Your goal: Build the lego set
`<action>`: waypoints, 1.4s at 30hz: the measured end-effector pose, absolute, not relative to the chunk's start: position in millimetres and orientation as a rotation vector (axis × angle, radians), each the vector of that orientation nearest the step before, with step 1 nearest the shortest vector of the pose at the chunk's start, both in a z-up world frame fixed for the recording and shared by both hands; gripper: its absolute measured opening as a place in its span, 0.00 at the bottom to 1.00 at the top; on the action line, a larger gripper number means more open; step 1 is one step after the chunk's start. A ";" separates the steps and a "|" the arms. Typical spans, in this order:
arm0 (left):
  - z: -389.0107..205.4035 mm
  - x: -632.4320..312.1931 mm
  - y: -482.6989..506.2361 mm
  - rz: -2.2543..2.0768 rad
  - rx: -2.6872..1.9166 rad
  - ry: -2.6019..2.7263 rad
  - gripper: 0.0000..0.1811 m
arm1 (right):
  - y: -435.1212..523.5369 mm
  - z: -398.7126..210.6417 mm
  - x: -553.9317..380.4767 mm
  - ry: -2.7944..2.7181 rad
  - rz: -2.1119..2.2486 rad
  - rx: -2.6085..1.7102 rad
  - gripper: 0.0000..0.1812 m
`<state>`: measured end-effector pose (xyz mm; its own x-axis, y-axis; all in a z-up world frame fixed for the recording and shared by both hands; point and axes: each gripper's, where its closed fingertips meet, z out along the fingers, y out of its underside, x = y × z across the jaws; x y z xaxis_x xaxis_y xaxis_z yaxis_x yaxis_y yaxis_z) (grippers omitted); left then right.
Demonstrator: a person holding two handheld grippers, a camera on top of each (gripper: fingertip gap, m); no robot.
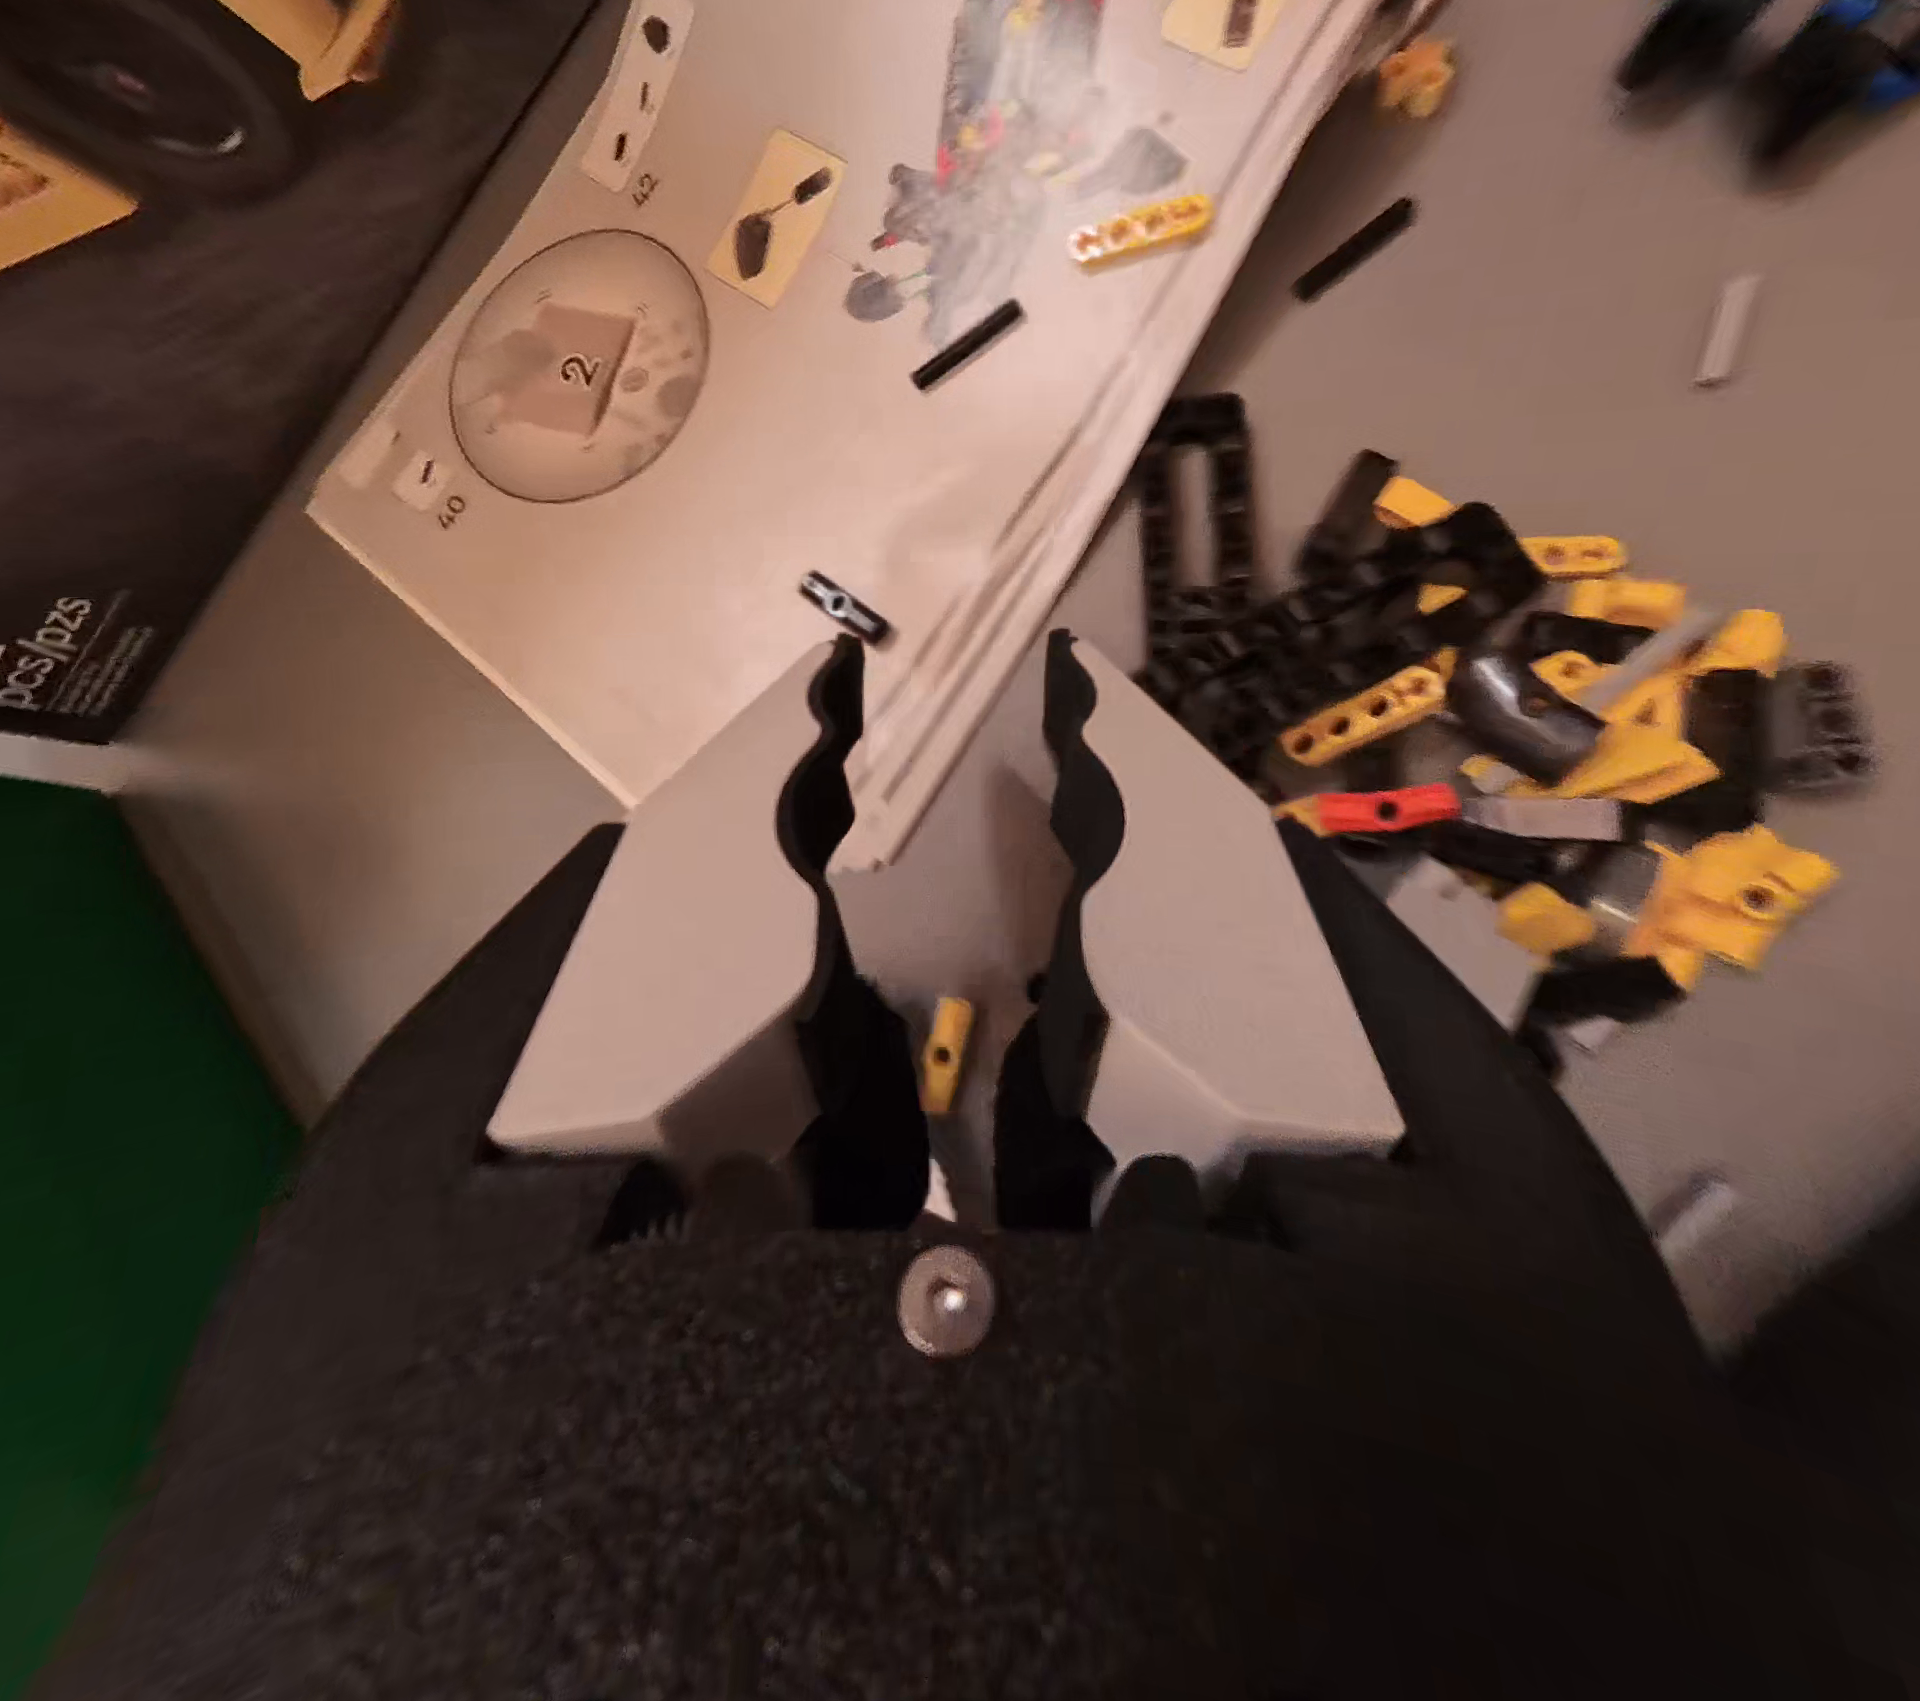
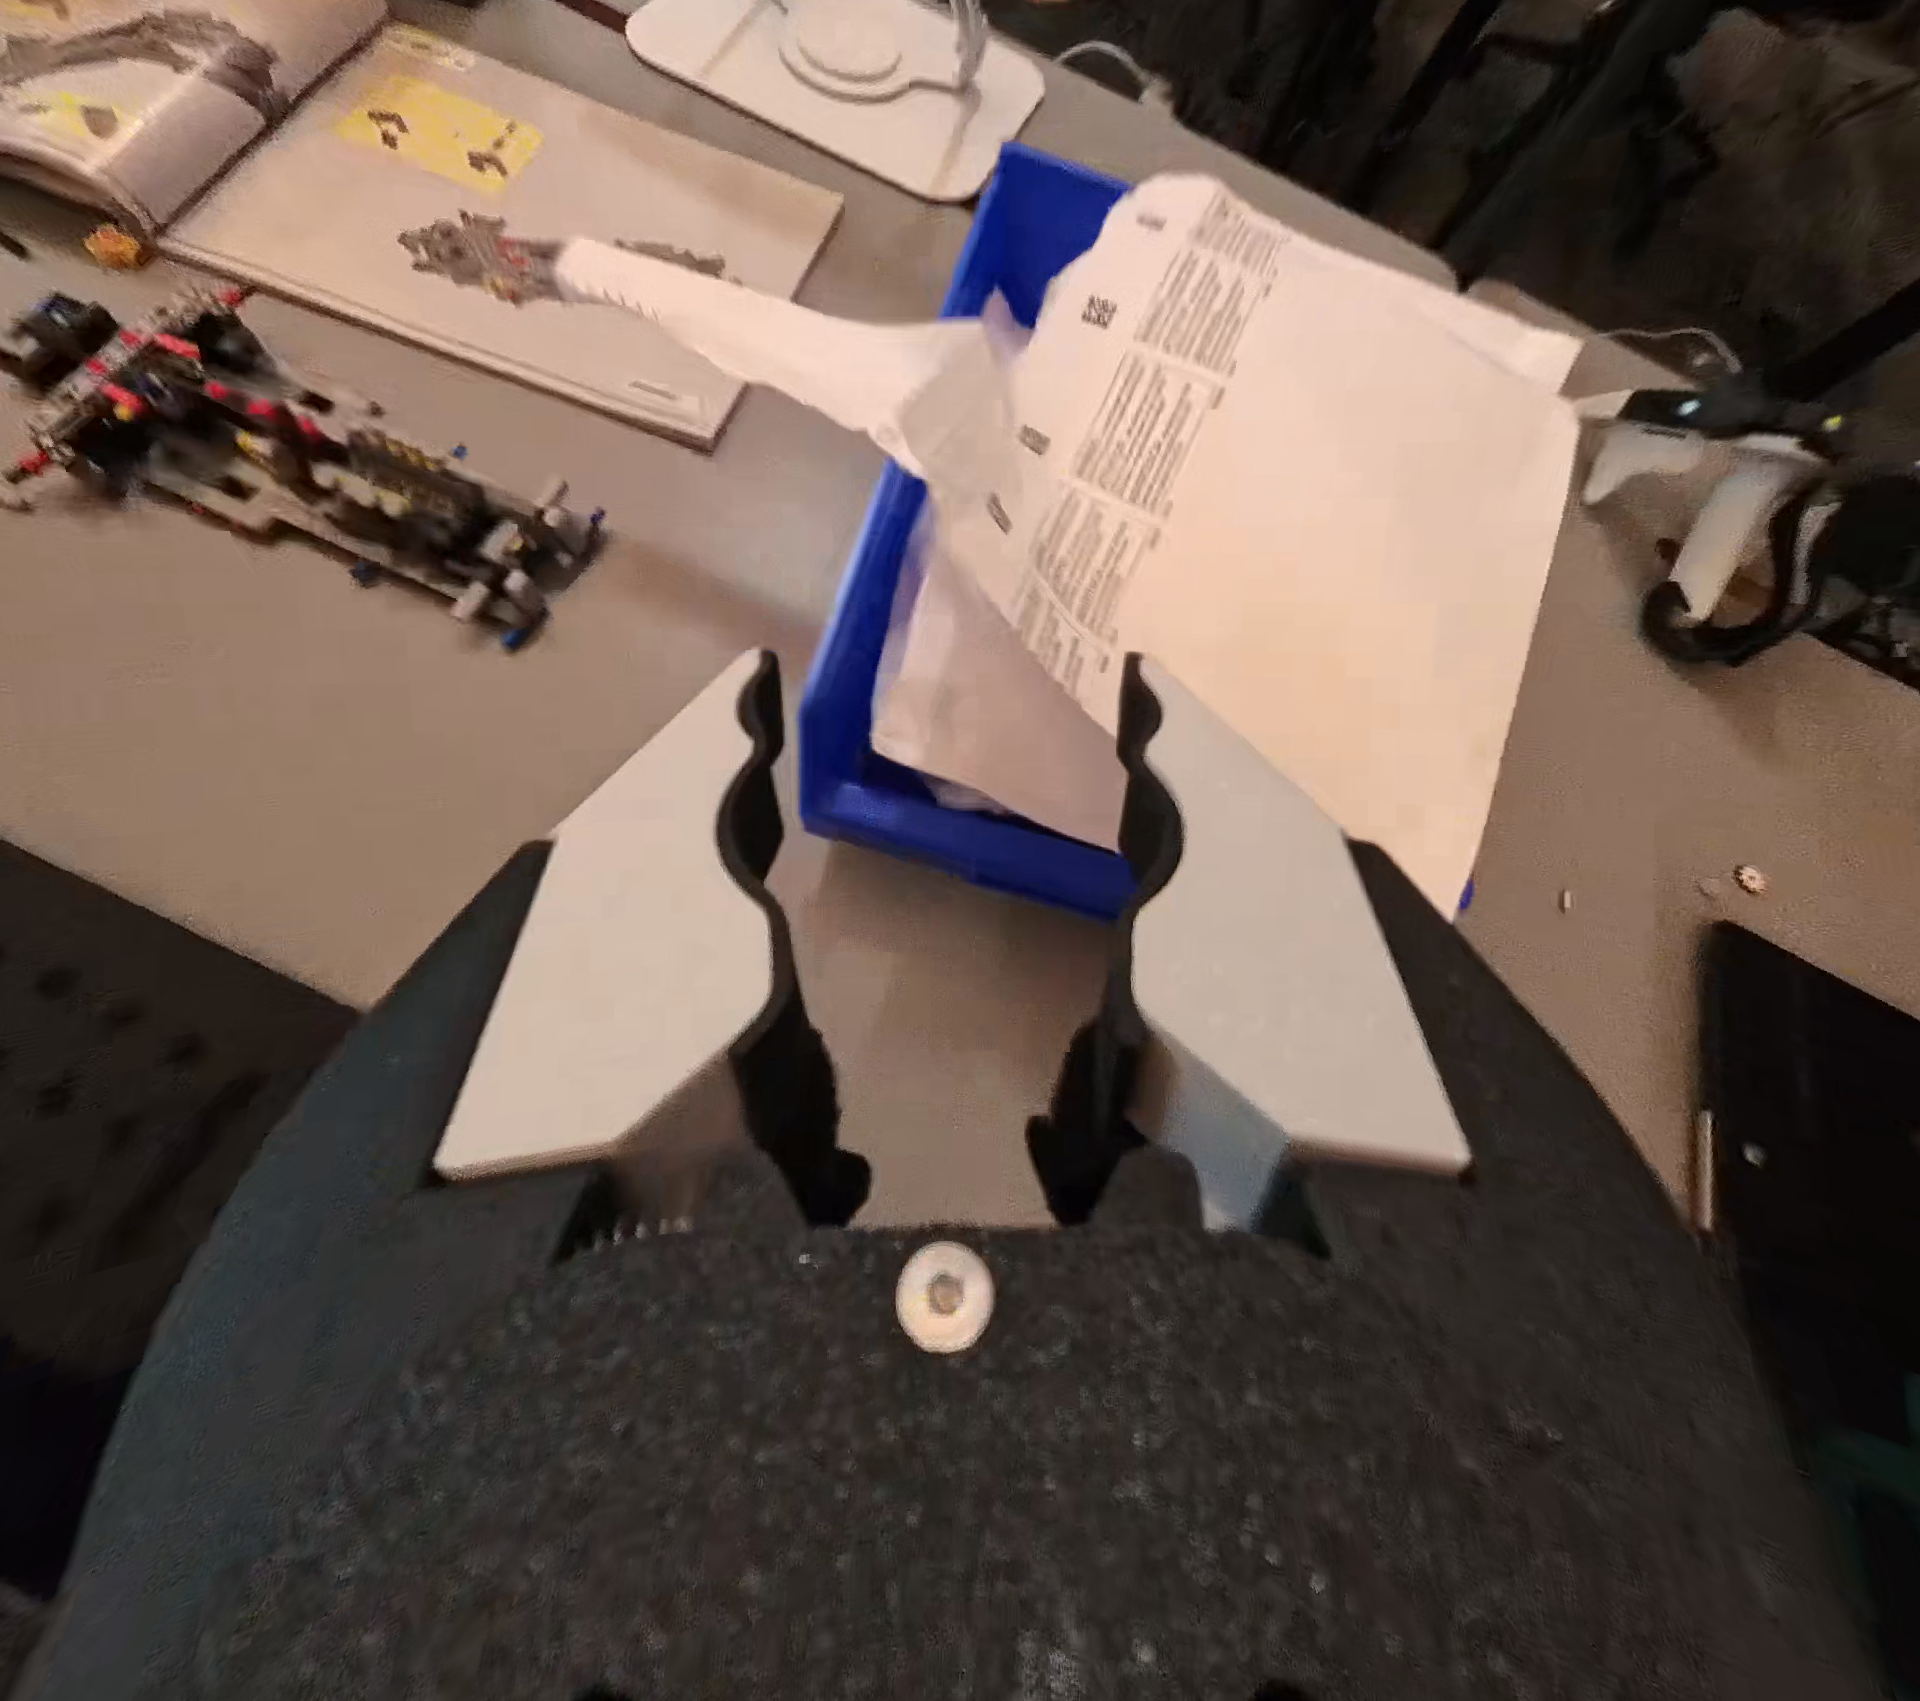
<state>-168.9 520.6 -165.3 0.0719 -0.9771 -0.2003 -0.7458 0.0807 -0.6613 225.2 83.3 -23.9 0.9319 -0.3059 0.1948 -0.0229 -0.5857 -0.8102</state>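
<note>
My left gripper (image 1: 951, 649) is open and empty above the near edge of the open instruction booklet (image 1: 727, 301). A small black connector (image 1: 842, 607) lies on the page just beyond its left fingertip. A black axle (image 1: 966, 345) and a yellow beam (image 1: 1140, 230) lie on the page farther off. A pile of black and yellow pieces (image 1: 1507, 737) lies to the right. A small yellow piece (image 1: 943, 1054) lies on the table between the fingers. My right gripper (image 2: 945, 669) is open and empty, just in front of a blue bin (image 2: 904, 804). The part-built model (image 2: 301, 456) lies at the left.
The black set box (image 1: 208, 197) stands left of the booklet. White paper bags (image 2: 1299, 508) spill out of the blue bin. A white stand (image 2: 831, 62) is behind it. A loose black axle (image 1: 1351, 249) and grey piece (image 1: 1727, 326) lie on the grey table. Cables and a device (image 2: 1745, 529) sit far right.
</note>
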 end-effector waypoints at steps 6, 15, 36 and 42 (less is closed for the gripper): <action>-185.2 -162.2 568.6 -0.428 -1.777 1.875 0.22 | 258.2 -35.5 71.6 0.009 -0.111 -2.057 0.26; -201.0 -149.0 559.1 -0.475 -1.721 2.055 0.17 | 463.0 -173.0 -24.8 -0.439 -0.083 -2.427 0.28; -140.1 -194.5 450.3 -0.897 -1.502 2.053 0.03 | 507.5 -205.0 -87.7 -0.516 0.194 -2.476 0.04; -175.7 -214.9 433.0 -0.645 -1.596 2.040 0.03 | 443.6 -168.1 -129.3 -0.692 0.452 -2.358 0.03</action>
